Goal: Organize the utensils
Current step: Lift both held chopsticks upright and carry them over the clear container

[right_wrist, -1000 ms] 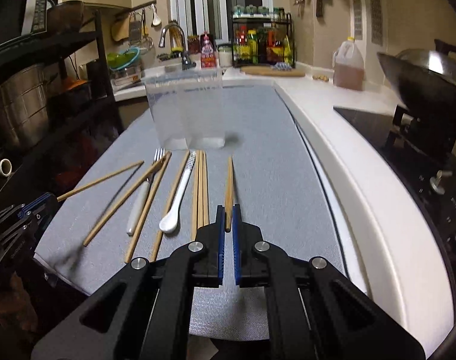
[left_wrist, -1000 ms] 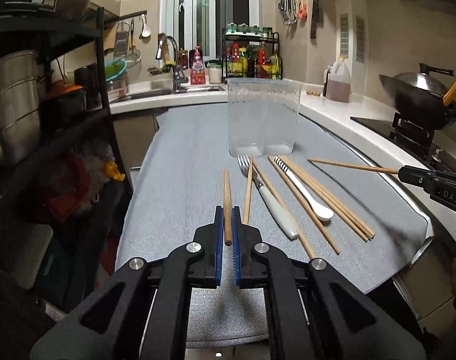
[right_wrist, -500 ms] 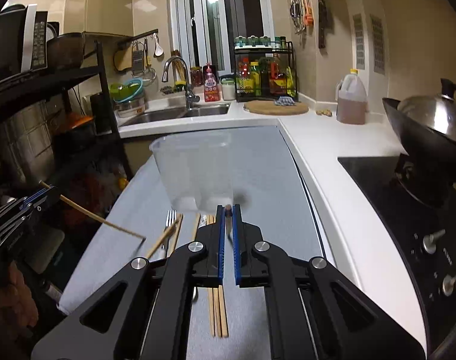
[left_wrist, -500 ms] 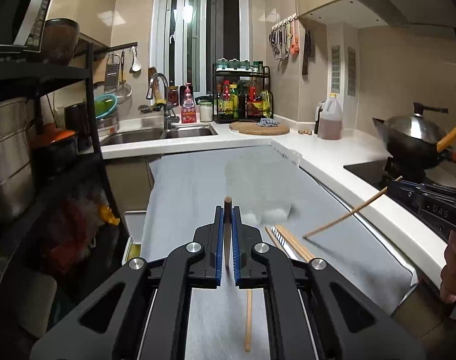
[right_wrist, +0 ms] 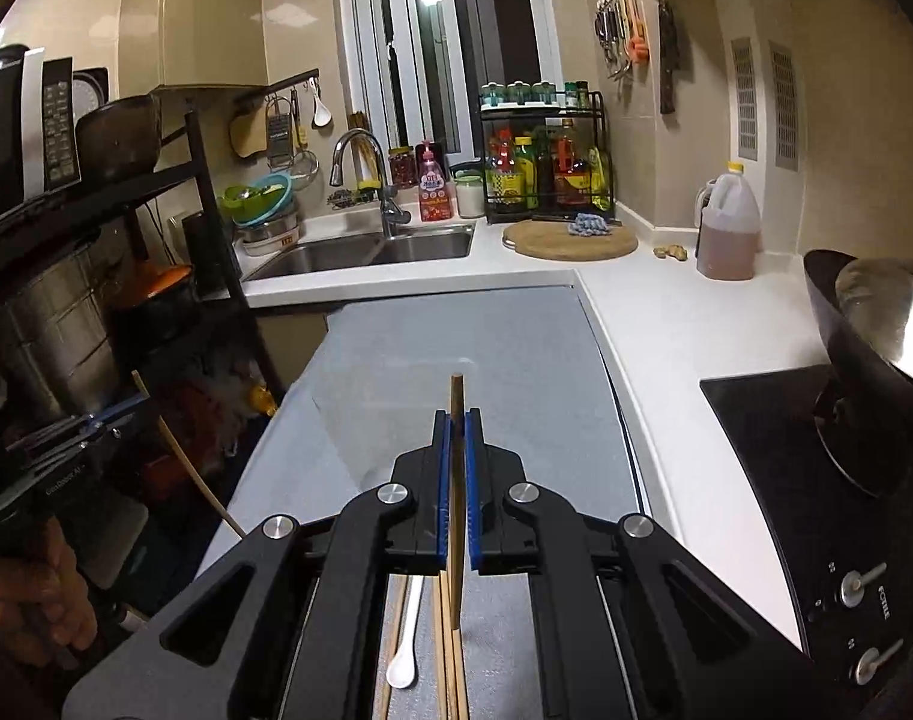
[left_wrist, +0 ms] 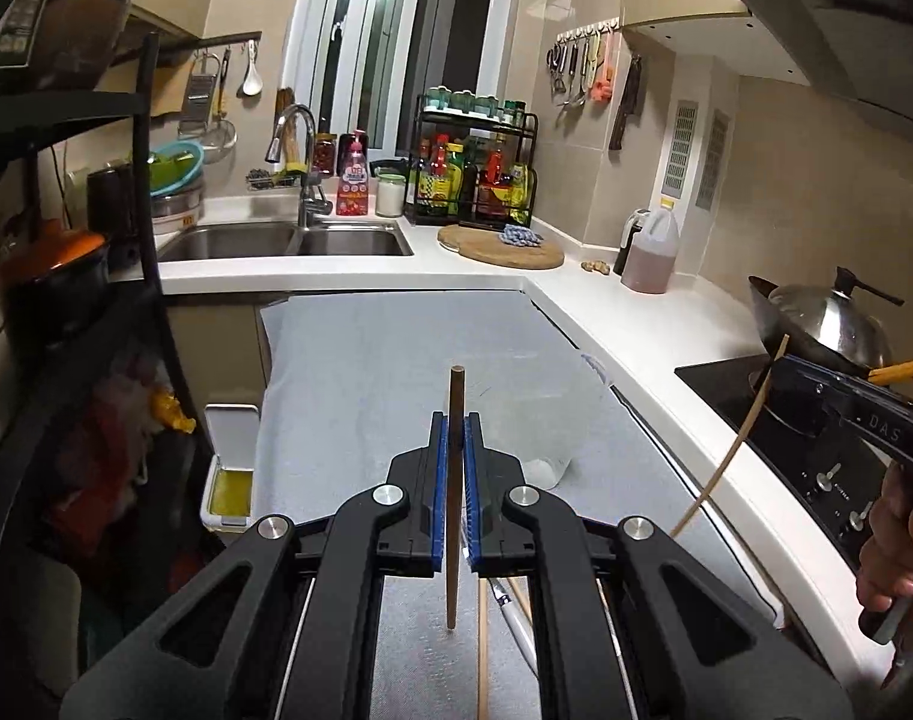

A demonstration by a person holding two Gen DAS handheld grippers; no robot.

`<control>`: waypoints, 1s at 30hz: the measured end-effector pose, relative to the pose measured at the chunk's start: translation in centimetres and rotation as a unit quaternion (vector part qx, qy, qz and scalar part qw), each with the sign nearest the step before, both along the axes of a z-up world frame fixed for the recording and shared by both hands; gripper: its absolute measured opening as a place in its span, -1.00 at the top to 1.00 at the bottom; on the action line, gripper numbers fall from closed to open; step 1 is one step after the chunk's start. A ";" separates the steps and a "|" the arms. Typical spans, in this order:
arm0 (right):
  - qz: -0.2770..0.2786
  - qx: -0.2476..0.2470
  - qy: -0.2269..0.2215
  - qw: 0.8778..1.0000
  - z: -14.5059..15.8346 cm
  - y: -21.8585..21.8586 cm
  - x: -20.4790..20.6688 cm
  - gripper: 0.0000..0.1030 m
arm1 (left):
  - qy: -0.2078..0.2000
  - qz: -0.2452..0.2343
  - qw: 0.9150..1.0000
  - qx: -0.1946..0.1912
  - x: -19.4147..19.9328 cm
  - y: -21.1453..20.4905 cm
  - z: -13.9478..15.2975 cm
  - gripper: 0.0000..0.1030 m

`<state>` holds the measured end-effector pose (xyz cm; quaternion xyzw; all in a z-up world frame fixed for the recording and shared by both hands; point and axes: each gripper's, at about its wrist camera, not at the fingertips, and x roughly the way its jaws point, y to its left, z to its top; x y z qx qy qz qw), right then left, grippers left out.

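My left gripper (left_wrist: 455, 429) is shut on a wooden chopstick (left_wrist: 454, 498) held upright above the grey mat (left_wrist: 366, 360), just before the clear plastic container (left_wrist: 540, 414). My right gripper (right_wrist: 455, 429) is shut on a second chopstick (right_wrist: 456, 504), also upright, with the container (right_wrist: 390, 414) just ahead. Below it on the mat lie more chopsticks (right_wrist: 450, 666) and a white spoon (right_wrist: 405, 642). In the left wrist view the right gripper (left_wrist: 858, 414) shows at the right with its chopstick (left_wrist: 732, 444); one chopstick (left_wrist: 482, 654) and a white-handled fork (left_wrist: 516, 618) lie on the mat.
A sink (left_wrist: 288, 240) and a spice rack (left_wrist: 474, 174) stand at the back. A round cutting board (left_wrist: 501, 246) and an oil jug (left_wrist: 651, 255) sit on the white counter. A wok (left_wrist: 828, 324) is on the stove at right. A black shelf (left_wrist: 66, 240) stands left.
Both grippers have risen from the mat with their chopsticks, which have swung from lying flat to upright. The view now looks over the container towards the sink.
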<state>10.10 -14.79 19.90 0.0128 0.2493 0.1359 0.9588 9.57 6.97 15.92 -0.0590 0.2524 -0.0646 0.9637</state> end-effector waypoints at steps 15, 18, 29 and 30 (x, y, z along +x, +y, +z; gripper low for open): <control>0.020 0.054 -0.126 0.990 13.5 1.4 4.9 0.91 | -0.082 -0.031 0.996 0.002 5.2 -1.1 12.8 0.90; 0.023 0.065 -0.123 0.990 13.2 1.7 6.8 0.91 | -0.086 -0.035 0.996 0.003 7.0 -2.3 13.2 0.90; 0.008 0.057 -0.036 0.998 3.8 2.5 13.6 0.91 | -0.018 -0.030 0.999 0.000 13.5 -3.2 5.9 0.90; 0.006 0.055 -0.025 0.998 2.9 2.4 14.1 0.91 | -0.013 -0.032 0.999 -0.003 13.5 -3.1 5.2 0.90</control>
